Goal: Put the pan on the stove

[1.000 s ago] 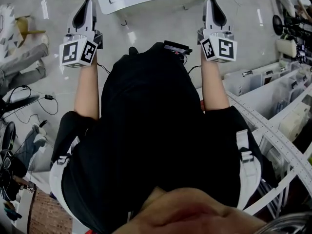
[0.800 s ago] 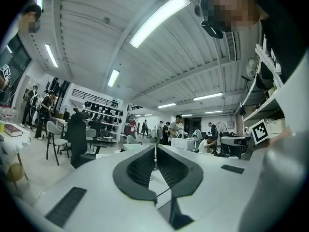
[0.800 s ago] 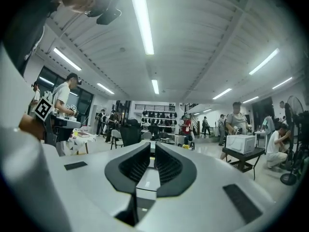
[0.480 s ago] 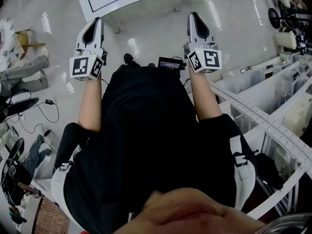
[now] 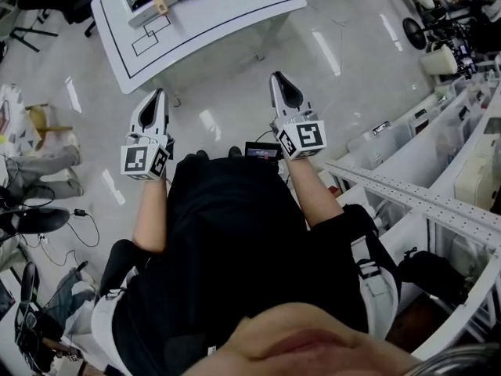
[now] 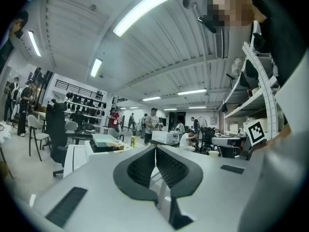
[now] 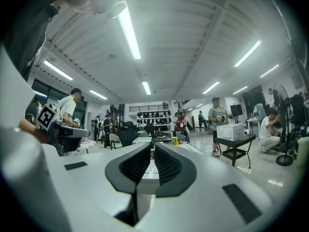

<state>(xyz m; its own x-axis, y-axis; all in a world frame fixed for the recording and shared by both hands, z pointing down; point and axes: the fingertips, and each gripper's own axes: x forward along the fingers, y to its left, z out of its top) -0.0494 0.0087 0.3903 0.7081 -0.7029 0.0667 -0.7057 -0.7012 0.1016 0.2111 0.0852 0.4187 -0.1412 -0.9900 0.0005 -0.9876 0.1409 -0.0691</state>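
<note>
The pan point(image 5: 160, 1), which I take to be the wooden-handled thing on the white tabletop point(image 5: 235, 6) at upper left, lies well ahead of my left claw point(image 5: 158, 94) and right claw point(image 5: 279, 78), both closed on nothing, and whether it's on the stove I cannot tell.

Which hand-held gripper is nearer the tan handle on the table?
Left. The left hand-held gripper lines up with the tan handle; the right hand-held gripper is farther, off to the right.
</note>
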